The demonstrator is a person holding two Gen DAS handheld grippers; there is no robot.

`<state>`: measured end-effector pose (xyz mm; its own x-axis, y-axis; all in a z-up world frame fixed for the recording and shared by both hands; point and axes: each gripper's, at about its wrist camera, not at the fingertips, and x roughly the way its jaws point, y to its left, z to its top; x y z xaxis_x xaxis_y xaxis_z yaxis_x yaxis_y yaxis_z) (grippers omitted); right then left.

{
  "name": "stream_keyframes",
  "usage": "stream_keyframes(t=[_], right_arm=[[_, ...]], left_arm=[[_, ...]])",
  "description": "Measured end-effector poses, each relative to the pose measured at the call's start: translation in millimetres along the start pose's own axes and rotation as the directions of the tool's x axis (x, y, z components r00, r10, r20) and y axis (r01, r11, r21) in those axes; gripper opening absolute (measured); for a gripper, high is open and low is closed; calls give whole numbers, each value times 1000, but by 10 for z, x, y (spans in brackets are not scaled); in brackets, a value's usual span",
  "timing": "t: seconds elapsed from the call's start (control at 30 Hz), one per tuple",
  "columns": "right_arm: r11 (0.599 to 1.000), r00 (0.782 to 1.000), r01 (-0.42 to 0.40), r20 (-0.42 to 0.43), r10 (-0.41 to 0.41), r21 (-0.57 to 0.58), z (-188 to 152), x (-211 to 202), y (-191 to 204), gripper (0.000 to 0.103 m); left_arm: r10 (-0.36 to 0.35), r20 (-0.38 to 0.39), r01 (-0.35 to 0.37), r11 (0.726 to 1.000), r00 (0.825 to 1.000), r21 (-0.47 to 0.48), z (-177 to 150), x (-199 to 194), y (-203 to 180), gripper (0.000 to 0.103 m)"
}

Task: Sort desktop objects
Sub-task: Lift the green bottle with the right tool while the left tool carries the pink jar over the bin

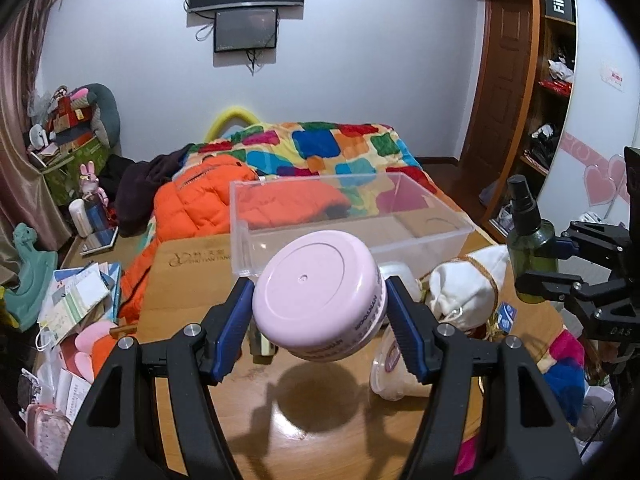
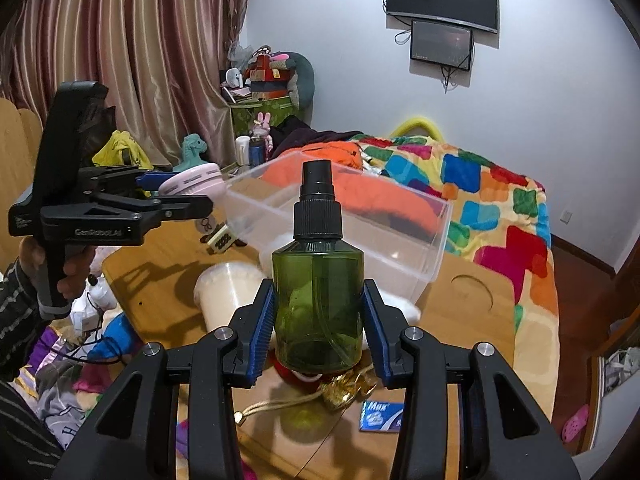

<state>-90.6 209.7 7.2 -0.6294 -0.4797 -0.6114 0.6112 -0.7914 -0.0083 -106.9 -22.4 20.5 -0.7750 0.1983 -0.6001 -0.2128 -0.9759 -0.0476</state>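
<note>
Left wrist view: left claw (image 1: 320, 312) clamps tilted pink jar (image 1: 318, 294); right claw (image 2: 318, 330) grips green spray bottle (image 2: 318, 296). Smooth jar could slip onto worktop (image 1: 320, 420).

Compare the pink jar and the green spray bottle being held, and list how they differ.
The pink jar is opaque, squat and wide; the green spray bottle is see-through, taller and narrower. The jar is tilted, its flat round face toward the left wrist camera; the bottle stands upright, its black pump on top. The left gripper holds the jar, the right gripper the bottle. Both are off the table.
</note>
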Motion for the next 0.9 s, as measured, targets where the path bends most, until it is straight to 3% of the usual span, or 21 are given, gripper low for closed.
stream_keyframes(t=[0.47,0.9], right_arm=[[1000,999,-12,51,12,-3,344,27,-129,38],[1000,999,10,33,-9,-29,632,318,-268,38]], left_arm=[[4,40,-3,1000,999,-22,190,-76,97,65],[35,54,-34,999,998,-14,518,65,167,65]])
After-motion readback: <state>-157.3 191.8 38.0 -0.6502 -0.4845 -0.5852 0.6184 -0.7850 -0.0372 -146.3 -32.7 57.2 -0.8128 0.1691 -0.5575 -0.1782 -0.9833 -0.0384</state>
